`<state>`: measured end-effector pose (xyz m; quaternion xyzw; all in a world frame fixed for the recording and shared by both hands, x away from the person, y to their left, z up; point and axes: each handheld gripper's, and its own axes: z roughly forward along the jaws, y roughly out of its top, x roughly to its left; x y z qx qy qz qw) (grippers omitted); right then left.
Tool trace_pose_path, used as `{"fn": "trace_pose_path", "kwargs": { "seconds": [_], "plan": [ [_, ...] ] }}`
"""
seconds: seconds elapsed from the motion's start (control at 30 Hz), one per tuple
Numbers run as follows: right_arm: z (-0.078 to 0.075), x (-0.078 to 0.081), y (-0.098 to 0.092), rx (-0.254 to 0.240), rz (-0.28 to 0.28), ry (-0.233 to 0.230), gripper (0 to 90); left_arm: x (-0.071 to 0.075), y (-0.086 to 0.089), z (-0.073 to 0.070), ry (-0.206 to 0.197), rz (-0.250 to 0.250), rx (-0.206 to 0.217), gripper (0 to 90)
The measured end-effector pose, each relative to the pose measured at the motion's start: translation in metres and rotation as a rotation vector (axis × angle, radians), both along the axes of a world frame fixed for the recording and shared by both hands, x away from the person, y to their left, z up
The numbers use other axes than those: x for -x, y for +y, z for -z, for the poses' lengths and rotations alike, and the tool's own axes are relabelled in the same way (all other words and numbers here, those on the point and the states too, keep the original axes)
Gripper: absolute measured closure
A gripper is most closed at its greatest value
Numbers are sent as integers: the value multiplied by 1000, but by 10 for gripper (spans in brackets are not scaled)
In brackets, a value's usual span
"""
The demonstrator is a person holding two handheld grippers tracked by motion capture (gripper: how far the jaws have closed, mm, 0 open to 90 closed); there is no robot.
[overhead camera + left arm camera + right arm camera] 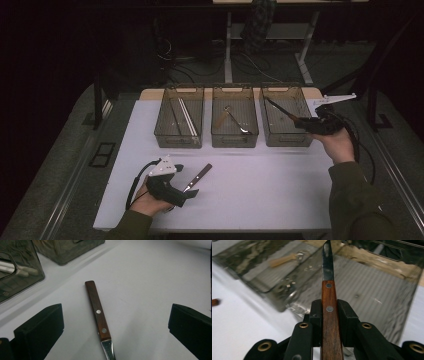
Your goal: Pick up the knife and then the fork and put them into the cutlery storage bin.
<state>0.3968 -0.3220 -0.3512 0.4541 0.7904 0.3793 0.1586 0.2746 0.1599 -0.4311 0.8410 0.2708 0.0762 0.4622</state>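
Clamping wooden knife handle [331,322] in right gripper [329,312], blade tip over right bin [286,120]; lowering slowly advisable. Left gripper [112,327] jaws apart, straddling second knife [98,315].

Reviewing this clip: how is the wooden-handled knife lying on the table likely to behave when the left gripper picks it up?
The knife looks stiff, with a riveted wooden handle and metal blade, so it should not flop. Lying flat on the white table, it seems unlikely to roll. The left gripper stands open around it; a grip on the narrow handle might let it pivot.
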Motion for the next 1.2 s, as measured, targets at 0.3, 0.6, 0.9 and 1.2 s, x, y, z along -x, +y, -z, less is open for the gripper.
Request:
{"fn": "trace_pose_path", "kwargs": {
  "seconds": [0.3,0.6,0.9,1.2],
  "plan": [
    [8,-33,-2,34,86,50,751,0,0,-1,-1,6,10,0],
    [34,-56,3,84,134,124,750,0,1,-1,6,4,24,0],
    [43,-60,10,91,126,122,709,0,1,-1,5,7,24,0],
    [24,-45,6,10,115,38,438,0,1,-1,2,7,16,0]
  ]
}}
